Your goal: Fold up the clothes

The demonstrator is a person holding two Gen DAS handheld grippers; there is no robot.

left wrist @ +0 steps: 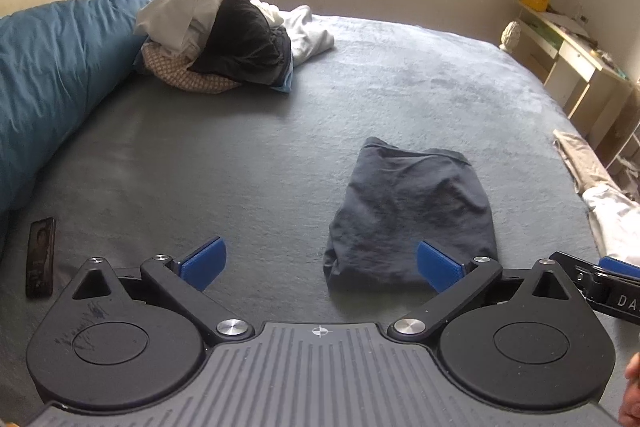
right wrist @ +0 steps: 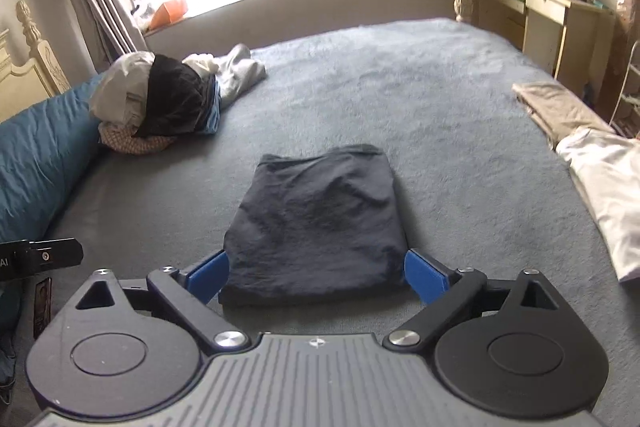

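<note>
While both grippers, left [left wrist: 320, 265] and right [right wrist: 316, 277], hover wide open w/ nothing held, dark shirt [right wrist: 316, 223] lies folded mid-bed [right wrist: 440, 99]. Pile [right wrist: 160, 103] far-left of shirt looks unfolded; approx. more to do.

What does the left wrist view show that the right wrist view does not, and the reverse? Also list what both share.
Left wrist only: a bare hand at the lower right corner, and the whole phone.
Right wrist only: the full beige folded cloth and white garment.
Both: the folded dark garment, the clothes pile, the bed, the window.
</note>
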